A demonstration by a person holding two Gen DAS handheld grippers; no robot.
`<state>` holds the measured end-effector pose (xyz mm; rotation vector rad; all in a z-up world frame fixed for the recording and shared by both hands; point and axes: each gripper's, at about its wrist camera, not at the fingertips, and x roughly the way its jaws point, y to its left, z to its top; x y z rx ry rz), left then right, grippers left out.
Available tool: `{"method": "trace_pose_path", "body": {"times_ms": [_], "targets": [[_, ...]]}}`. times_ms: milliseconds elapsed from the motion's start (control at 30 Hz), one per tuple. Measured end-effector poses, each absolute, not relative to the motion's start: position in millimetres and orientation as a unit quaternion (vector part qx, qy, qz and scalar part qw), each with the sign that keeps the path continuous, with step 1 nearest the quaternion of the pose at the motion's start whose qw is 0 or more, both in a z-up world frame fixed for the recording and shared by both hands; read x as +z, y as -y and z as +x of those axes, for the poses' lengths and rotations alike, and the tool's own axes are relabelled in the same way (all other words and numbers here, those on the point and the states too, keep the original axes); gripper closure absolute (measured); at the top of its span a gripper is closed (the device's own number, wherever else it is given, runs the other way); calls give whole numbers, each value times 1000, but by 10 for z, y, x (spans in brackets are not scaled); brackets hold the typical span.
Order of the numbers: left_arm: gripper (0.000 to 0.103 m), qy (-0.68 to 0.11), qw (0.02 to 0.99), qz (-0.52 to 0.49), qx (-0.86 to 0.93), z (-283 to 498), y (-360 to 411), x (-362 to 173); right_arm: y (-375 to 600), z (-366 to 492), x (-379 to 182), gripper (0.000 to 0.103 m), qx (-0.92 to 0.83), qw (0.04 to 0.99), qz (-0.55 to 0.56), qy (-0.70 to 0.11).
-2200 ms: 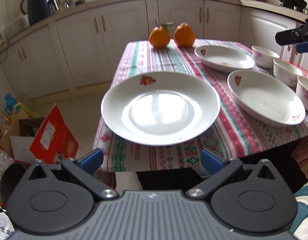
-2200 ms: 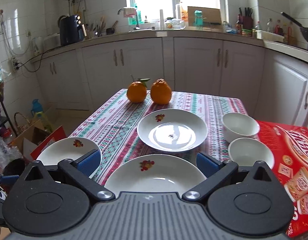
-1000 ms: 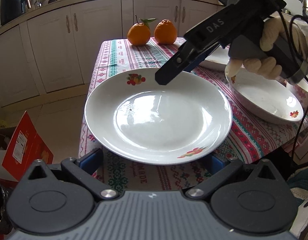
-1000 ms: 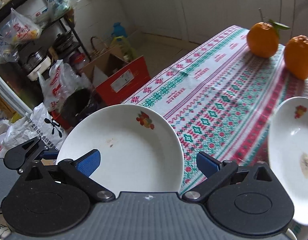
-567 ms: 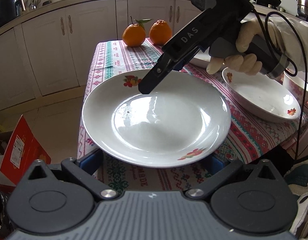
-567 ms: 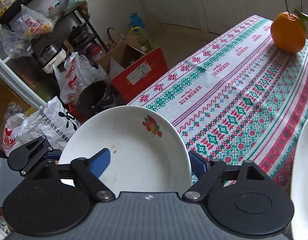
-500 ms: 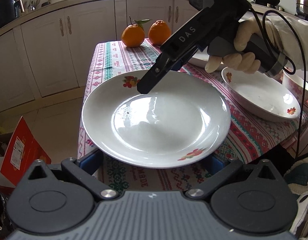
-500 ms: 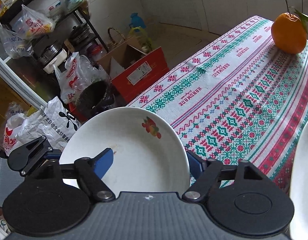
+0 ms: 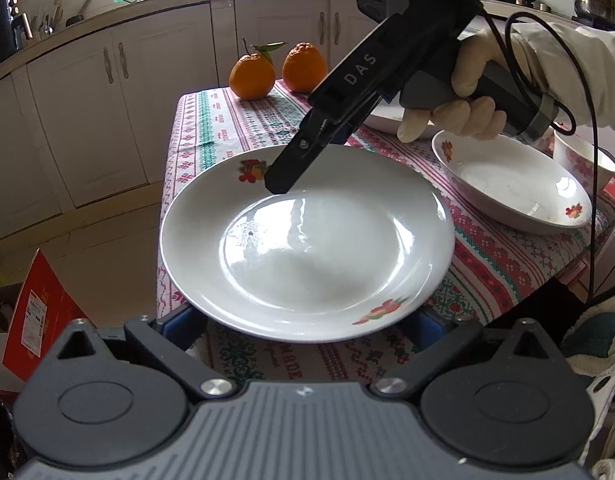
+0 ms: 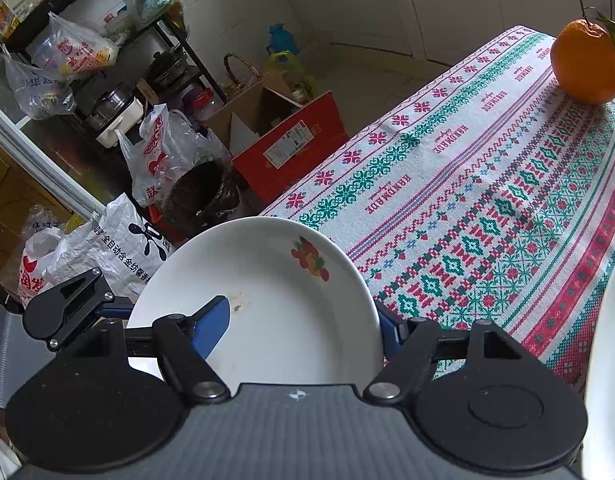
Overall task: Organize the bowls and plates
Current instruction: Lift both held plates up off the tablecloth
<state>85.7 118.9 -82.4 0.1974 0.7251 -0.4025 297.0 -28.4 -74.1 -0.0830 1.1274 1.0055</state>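
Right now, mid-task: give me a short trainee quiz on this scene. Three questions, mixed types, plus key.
1. What marks the rim of the near plate? A) fruit motifs B) a blue stripe C) nothing
2. How many oranges stand on the tablecloth?
3. True or false: both oranges sit inside the near plate.

Key: 1 A; 2 two, at the far end; 3 false, they stand on the cloth beyond it.

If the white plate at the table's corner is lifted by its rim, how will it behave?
Likely stiff and breakable: the plate looks like glazed ceramic. Its glossy surface suggests it could slip in the right tool, whose jaws are closing over its rim. It overhangs the table edge, so a push may tip it.
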Motion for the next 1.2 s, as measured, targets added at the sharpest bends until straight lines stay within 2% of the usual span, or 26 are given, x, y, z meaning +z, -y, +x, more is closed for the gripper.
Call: {"method": "trace_pose_path", "body": {"times_ms": [467, 1200], "targets": [[2, -335, 910, 121, -214, 1354, -1201, -707, 374, 3318, -597, 23, 432, 758, -37, -487], [2, -341, 902, 130, -232, 1968, -1192, -876, 454, 3808, -757, 23, 385, 786, -27, -483]]}}
